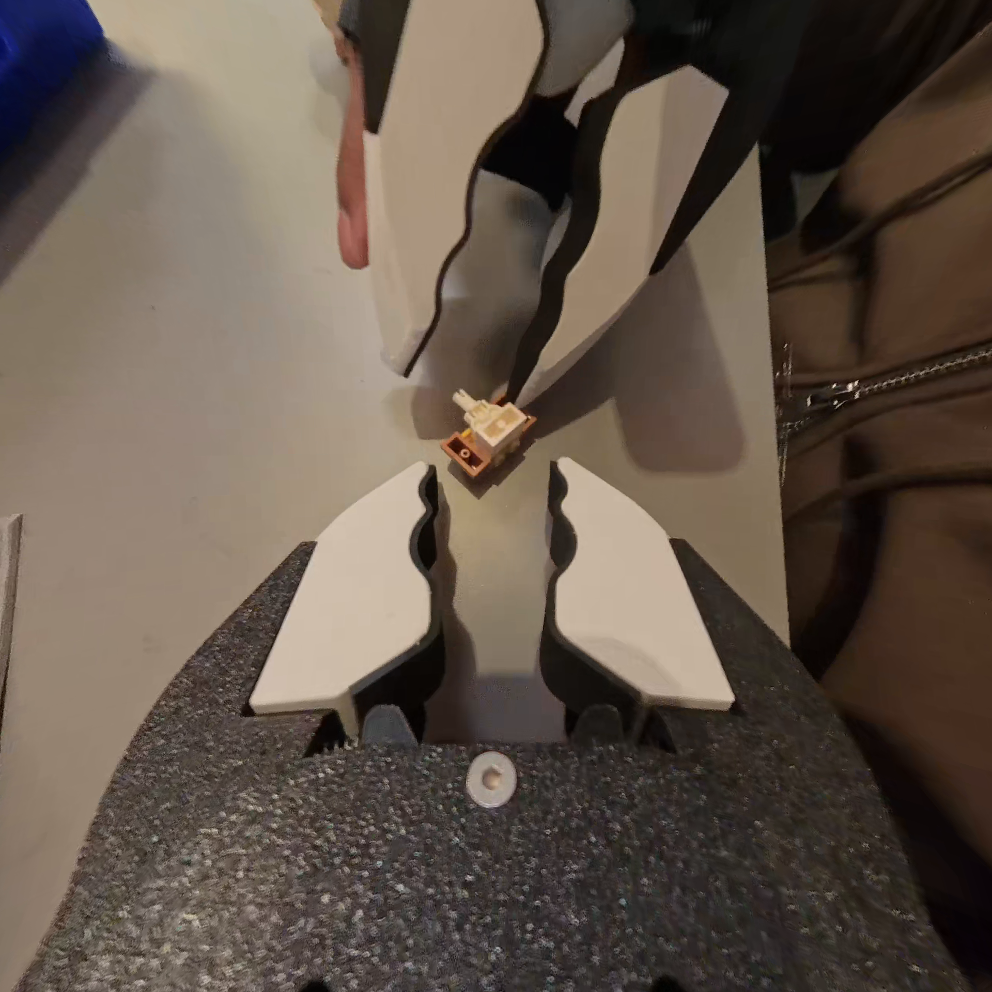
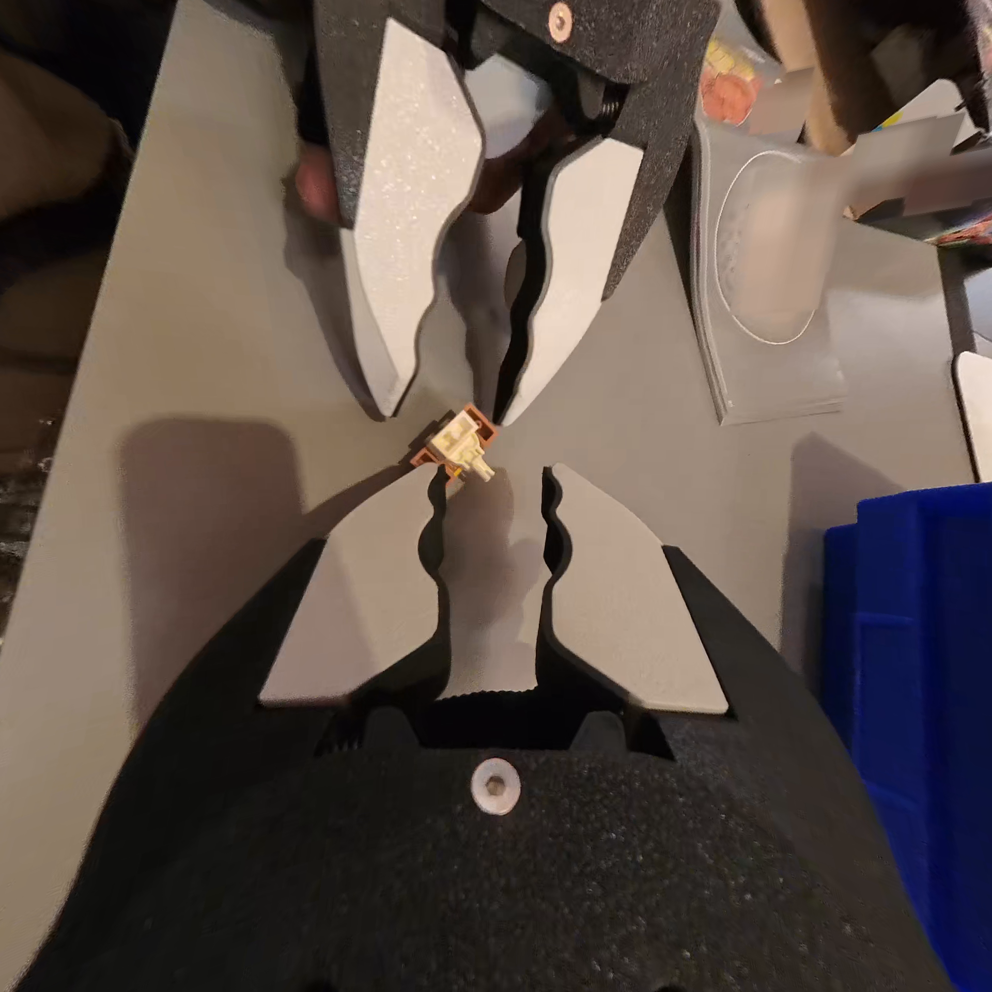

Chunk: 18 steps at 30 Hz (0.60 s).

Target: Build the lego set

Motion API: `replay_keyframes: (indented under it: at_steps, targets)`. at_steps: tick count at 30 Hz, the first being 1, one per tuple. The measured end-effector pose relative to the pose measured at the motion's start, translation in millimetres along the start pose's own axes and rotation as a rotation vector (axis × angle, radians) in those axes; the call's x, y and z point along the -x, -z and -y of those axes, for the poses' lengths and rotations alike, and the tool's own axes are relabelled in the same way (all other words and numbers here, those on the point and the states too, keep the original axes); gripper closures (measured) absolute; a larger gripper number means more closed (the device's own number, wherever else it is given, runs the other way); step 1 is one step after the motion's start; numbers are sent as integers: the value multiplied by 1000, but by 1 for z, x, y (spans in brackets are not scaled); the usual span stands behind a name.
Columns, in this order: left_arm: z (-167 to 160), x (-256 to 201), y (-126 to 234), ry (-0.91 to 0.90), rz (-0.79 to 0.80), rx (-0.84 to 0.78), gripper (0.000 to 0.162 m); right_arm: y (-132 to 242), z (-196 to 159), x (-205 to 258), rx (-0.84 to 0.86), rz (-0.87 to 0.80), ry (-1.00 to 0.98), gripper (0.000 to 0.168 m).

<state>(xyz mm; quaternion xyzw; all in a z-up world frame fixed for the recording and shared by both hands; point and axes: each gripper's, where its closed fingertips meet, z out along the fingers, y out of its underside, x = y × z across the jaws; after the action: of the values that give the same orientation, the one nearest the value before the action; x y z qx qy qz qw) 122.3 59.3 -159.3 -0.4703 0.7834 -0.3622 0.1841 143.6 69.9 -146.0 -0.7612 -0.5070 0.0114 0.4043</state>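
A small lego assembly (image 1: 487, 436), cream bricks on a brown plate, lies on the pale desk (image 1: 188, 376) and serves as the landmark. Seen from the left wrist, the left claw (image 1: 493, 466) sits just short of the assembly, its fingers spread apart and holding nothing. Beyond the assembly, the right claw (image 1: 462, 387) also has its fingers apart, one tip touching the assembly's far edge. To the right of the assembly is a brown zipped garment (image 1: 885, 429). In the right wrist view, a blue bin (image 2: 912, 671) stands right of the assembly (image 2: 457, 440), and a clear plastic package (image 2: 767, 279) lies farther off.
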Motion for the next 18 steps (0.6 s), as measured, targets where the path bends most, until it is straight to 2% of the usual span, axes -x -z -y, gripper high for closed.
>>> replay_keyframes:
  at_steps: [4, 8, 12, 14, 18]
  targets:
    - [-4, 1, -6, -24, 20, 40, 123, -7, -5, 8, 10, 45, -2, 137]
    - [-4, -1, -9, -66, 31, 53, 125, -11, -4, 14, 8, 38, 38, 154]
    - [-1, 0, -9, -73, 41, 38, 130, -9, 0, 13, -40, 20, 52, 157]
    - [3, 3, -7, -66, 53, 7, 131, -3, 2, 7, -76, 7, 23, 159]
    - [25, 14, 6, -83, 126, -134, 130, 16, 19, -8, -250, 5, -123, 161]
